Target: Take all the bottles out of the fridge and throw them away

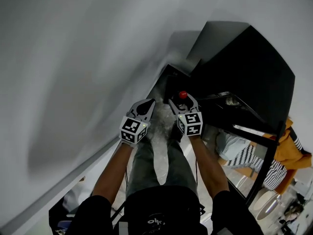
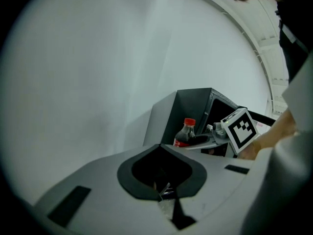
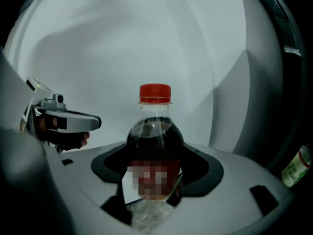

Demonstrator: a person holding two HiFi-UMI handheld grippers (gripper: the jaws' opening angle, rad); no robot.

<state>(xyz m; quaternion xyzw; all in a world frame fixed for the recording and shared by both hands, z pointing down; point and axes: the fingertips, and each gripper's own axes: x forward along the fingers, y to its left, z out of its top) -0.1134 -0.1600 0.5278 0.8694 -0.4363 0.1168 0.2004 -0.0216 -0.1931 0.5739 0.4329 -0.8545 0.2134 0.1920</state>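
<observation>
A cola bottle (image 3: 155,131) with a red cap (image 3: 155,93) stands upright between the jaws of my right gripper (image 3: 155,153), which is shut on its body. The head view shows only its red cap (image 1: 183,95), above the right gripper (image 1: 182,101) and in front of the black fridge (image 1: 244,77), whose door is open. My left gripper (image 1: 149,104) hangs just left of it, shut with nothing in it (image 2: 160,147). From the left gripper view the same bottle (image 2: 184,133) sits in the right gripper (image 2: 205,140) before the fridge (image 2: 193,109).
A white wall (image 1: 73,58) fills the left side. A green-labelled bottle (image 3: 295,169) lies at the right edge by the fridge. Crinkled clear plastic (image 1: 161,155) shows low down between the person's legs. A seated person in striped and orange clothes (image 1: 283,153) is at the right.
</observation>
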